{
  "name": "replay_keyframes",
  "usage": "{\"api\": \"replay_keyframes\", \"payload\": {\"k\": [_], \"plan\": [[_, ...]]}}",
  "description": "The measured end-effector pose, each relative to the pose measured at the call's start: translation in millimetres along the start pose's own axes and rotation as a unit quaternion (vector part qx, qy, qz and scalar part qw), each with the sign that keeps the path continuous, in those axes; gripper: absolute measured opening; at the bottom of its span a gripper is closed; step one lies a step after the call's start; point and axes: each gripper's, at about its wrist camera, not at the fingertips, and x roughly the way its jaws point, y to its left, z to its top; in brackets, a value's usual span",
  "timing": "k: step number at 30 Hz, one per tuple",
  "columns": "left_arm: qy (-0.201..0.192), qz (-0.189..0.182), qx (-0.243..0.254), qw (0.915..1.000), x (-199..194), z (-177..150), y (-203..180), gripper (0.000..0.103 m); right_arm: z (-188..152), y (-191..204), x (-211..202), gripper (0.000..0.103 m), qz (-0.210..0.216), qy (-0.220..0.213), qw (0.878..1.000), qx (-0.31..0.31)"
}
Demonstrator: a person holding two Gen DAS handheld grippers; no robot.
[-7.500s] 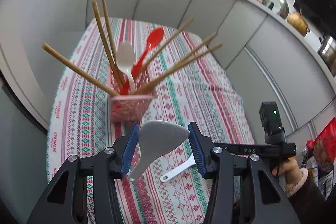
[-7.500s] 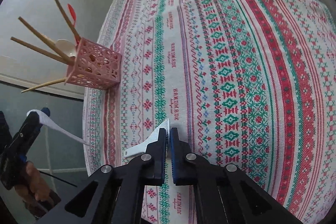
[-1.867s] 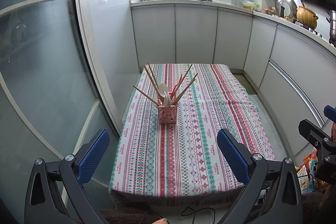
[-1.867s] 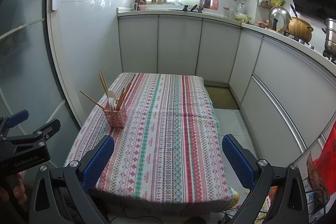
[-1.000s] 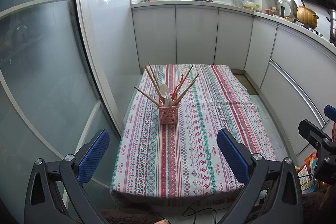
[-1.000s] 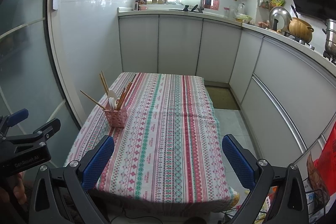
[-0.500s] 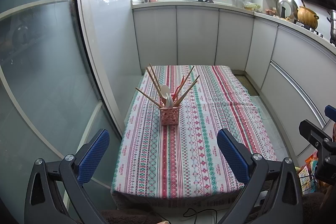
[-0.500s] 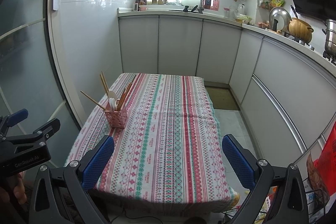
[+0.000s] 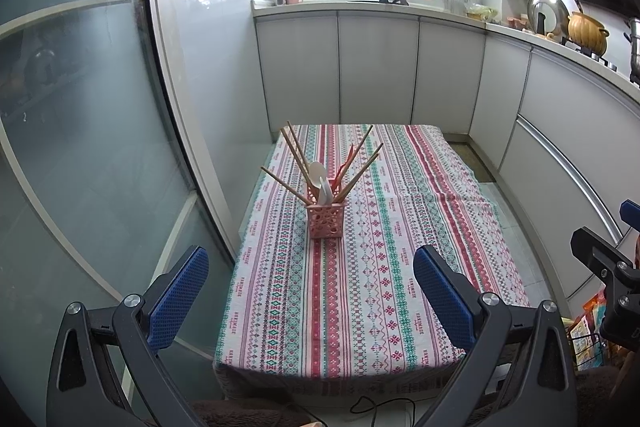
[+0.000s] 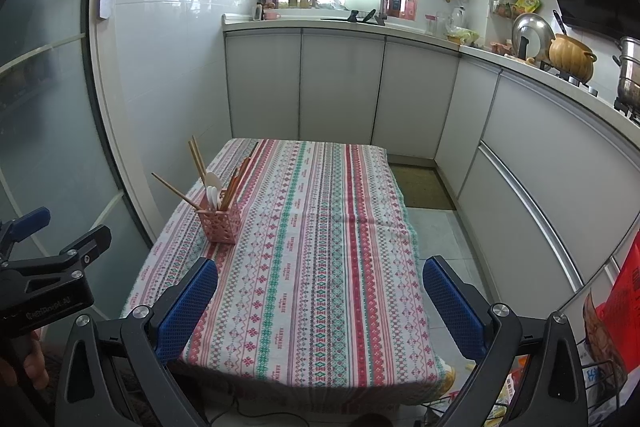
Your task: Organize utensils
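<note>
A striped table [image 9: 372,299] bears a pink holder [image 9: 325,221] of utensils; left gripper [image 9: 310,293] and right gripper [image 10: 320,301] gape wide, empty.

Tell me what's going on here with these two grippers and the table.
A person is holding two handheld grippers back from the table, both open and empty: the left gripper and the right gripper. On the striped tablecloth stands a pink utensil holder with wooden chopsticks, white spoons and a red spoon standing in it. No loose utensils show on the cloth, so the organizing looks done.
</note>
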Motion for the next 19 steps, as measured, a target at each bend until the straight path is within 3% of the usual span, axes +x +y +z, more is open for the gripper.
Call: {"api": "replay_keyframes", "payload": {"k": [19], "plan": [[0.003, 0.004, 0.0, 1.0, 5.0, -1.7, 0.7, 0.103, -0.2, -4.6, -2.9, 0.103, -0.003, -0.002, 1.0, 0.0]]}}
